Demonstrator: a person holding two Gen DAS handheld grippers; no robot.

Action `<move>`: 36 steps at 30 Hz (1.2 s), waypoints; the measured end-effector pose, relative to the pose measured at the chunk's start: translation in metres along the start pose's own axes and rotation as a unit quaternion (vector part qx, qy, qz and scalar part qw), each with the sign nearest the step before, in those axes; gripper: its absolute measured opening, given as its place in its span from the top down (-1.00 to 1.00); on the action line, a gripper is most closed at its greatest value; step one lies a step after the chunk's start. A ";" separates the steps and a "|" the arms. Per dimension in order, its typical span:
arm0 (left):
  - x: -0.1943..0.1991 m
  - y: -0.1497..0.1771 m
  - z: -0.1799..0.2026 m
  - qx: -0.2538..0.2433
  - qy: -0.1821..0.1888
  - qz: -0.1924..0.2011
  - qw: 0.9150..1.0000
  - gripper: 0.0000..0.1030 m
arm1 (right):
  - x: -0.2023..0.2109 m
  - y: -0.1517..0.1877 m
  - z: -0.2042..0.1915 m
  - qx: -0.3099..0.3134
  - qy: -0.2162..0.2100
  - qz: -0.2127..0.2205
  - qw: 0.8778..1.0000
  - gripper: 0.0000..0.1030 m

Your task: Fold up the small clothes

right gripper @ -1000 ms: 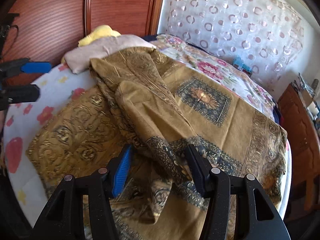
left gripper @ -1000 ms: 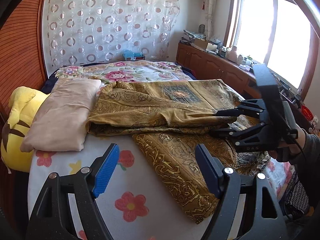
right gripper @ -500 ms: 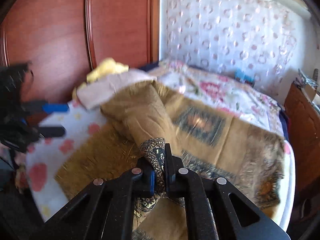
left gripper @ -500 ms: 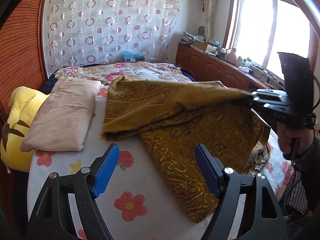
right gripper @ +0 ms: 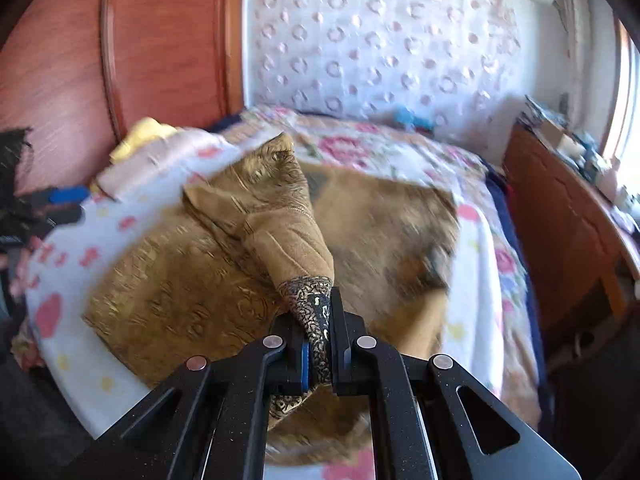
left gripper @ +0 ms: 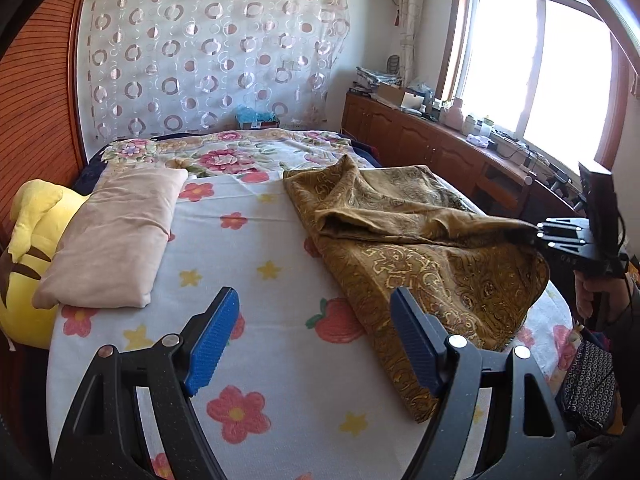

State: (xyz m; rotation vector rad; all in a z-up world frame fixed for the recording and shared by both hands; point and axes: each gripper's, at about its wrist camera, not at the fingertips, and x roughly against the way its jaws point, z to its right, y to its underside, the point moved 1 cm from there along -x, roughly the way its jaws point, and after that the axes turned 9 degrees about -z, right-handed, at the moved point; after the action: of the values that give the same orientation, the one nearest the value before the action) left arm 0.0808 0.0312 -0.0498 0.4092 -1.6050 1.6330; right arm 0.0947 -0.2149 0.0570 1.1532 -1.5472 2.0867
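Folding has barely begun: the right gripper pinches a dark-patterned edge of the rumpled gold paisley cloth on the bed (unfolded); the left gripper hangs open, empty.

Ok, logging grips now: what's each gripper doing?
Left gripper: open, empty.
Right gripper: shut on the gold cloth.

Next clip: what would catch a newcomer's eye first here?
The gold patterned cloth sprawled over the right half of the bed, one dark-trimmed end pinched in the shut right claw and pulled up off the sheet. Then the open, empty left claw over the flowered sheet, and the beige pillow on the left.
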 end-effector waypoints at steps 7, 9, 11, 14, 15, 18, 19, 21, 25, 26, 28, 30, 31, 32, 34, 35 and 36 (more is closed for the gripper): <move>0.000 -0.003 0.007 -0.005 -0.004 0.005 1.000 -0.53 | -0.019 0.005 0.001 -0.012 0.002 -0.032 0.999 0.87; 0.000 -0.004 0.008 -0.007 -0.005 0.004 1.000 -0.53 | -0.018 0.002 -0.001 -0.011 0.000 -0.028 1.000 0.86; 0.000 -0.004 0.010 -0.009 -0.005 0.004 1.000 -0.53 | -0.016 0.005 0.000 -0.014 0.001 -0.024 1.000 0.80; 0.001 -0.003 0.011 -0.011 -0.005 0.005 1.000 -0.53 | -0.001 0.016 0.009 -0.019 0.006 -0.019 1.000 0.79; 0.001 -0.003 0.012 -0.011 -0.006 0.005 1.000 -0.53 | 0.002 0.018 0.008 -0.019 0.006 -0.017 1.000 0.77; 0.001 -0.002 0.011 -0.008 -0.004 0.006 1.000 -0.53 | 0.018 0.024 0.005 -0.018 0.007 -0.002 1.000 0.46; 0.000 -0.003 0.012 -0.008 -0.005 0.006 1.000 -0.53 | 0.022 0.022 0.003 -0.016 0.000 0.007 1.000 0.34; 0.000 -0.003 0.013 -0.006 -0.006 0.005 1.000 -0.53 | 0.027 0.017 0.000 -0.008 -0.011 0.016 1.000 0.23; -0.003 -0.002 0.013 -0.005 -0.005 0.003 1.000 -0.53 | 0.020 0.000 -0.010 0.008 -0.014 0.025 1.000 0.16; -0.004 -0.004 0.013 -0.006 -0.005 0.002 1.000 -0.53 | 0.016 -0.005 -0.014 0.013 -0.017 0.026 0.999 0.16; -0.009 -0.008 0.013 -0.012 -0.008 -0.002 1.000 -0.52 | 0.003 -0.018 -0.022 0.024 -0.027 0.023 0.999 0.15; -0.013 -0.012 0.010 -0.017 -0.009 -0.004 1.000 -0.53 | -0.012 -0.031 -0.030 0.031 -0.040 0.017 0.999 0.15; -0.015 -0.014 0.009 -0.018 -0.010 -0.006 1.000 -0.53 | -0.021 -0.038 -0.035 0.038 -0.048 0.014 0.998 0.15; -0.018 -0.015 0.008 -0.020 -0.011 -0.008 1.000 -0.53 | -0.029 -0.043 -0.039 0.044 -0.053 0.011 0.998 0.15; -0.025 -0.019 0.005 -0.021 -0.014 -0.011 1.000 -0.53 | -0.046 -0.053 -0.051 0.064 -0.057 0.002 0.996 0.15; -0.028 -0.022 0.003 -0.019 -0.015 -0.013 1.000 -0.53 | -0.056 -0.056 -0.055 0.072 -0.061 -0.004 0.996 0.15; -0.031 -0.024 0.001 -0.016 -0.014 -0.014 1.000 -0.53 | -0.065 -0.059 -0.061 0.080 -0.066 -0.011 0.995 0.15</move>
State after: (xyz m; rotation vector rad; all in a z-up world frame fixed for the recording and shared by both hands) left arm 0.1172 0.0183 -0.0554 0.4385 -1.6373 1.5859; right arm 0.1486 -0.1241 0.0419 1.3832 -1.4378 2.1930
